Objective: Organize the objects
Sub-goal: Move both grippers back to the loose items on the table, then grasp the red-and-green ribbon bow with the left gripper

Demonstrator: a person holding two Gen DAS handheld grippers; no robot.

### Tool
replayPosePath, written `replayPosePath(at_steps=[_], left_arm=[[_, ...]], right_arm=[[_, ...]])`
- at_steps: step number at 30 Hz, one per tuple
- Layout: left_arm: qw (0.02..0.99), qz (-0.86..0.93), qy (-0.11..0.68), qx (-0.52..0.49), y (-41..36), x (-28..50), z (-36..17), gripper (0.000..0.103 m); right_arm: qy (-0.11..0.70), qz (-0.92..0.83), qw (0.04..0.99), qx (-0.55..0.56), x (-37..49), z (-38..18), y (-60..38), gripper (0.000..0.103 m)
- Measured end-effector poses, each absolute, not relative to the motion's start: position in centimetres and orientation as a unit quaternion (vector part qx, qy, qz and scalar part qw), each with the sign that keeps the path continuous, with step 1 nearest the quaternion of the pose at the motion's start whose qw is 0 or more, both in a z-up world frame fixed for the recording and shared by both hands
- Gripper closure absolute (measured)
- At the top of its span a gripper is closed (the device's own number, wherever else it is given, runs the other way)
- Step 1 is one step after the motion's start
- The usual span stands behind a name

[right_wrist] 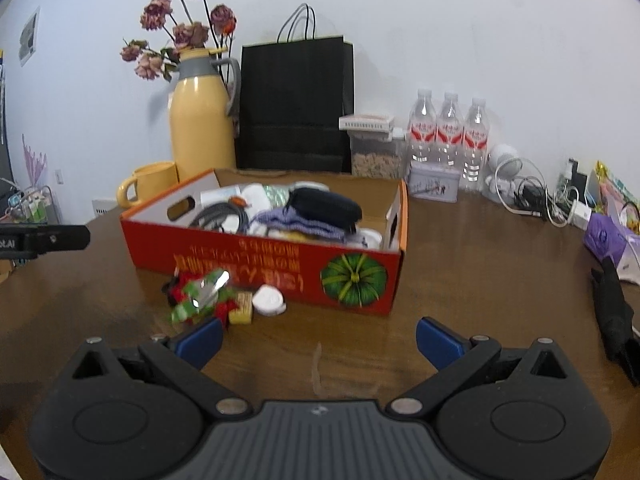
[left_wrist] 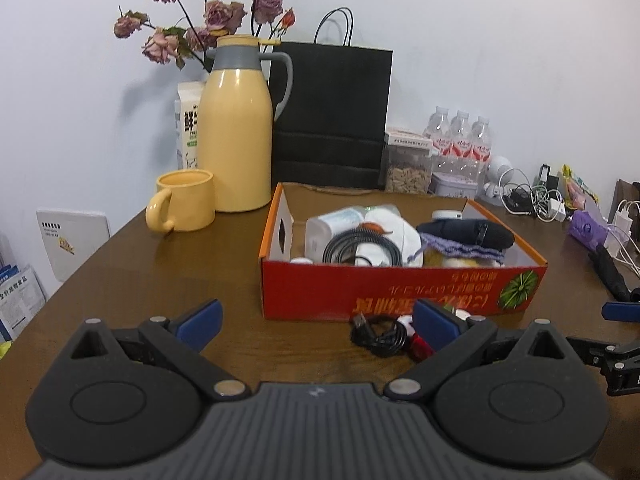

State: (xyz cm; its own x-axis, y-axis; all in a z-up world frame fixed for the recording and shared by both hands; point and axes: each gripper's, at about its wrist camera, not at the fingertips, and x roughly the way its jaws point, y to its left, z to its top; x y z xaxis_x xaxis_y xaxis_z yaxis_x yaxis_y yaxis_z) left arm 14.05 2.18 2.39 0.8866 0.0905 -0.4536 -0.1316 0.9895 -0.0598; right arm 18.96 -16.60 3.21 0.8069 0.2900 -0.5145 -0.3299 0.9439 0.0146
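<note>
bare table (right_wrist: 460,280) right of red box (right_wrist: 280,264), clutter (right_wrist: 224,300) before it

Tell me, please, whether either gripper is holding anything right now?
Nothing is held: the left gripper and the right gripper are both open, with only table between their fingers.

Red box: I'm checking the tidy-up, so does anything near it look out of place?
Yes. Several small things lie loose on the table before the red box: a black cable, a red-green wrapped item, a white roll.
</note>
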Motion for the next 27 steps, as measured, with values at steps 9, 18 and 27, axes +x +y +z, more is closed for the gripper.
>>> replayPosePath(at_steps=[9, 18, 27], left_arm=[[0.966, 0.047, 0.251, -0.046, 2.3, 13.6, 1.0, 0.0], [0.963, 0.041, 0.263, -0.05, 2.5, 13.7, 0.0, 0.0], [0.961, 0.036, 0.267, -0.055, 2.5, 13.7, -0.3, 0.0]], right_arm=[[0.294, 0.158, 0.942, -0.041, 18.8, 1.0, -16.8, 0.0], [0.311, 0.163, 0.936, -0.036, 19.9, -0.1, -16.8, 0.013], [0.328, 0.189, 0.924, -0.052, 22.5, -1.2, -15.4, 0.077]])
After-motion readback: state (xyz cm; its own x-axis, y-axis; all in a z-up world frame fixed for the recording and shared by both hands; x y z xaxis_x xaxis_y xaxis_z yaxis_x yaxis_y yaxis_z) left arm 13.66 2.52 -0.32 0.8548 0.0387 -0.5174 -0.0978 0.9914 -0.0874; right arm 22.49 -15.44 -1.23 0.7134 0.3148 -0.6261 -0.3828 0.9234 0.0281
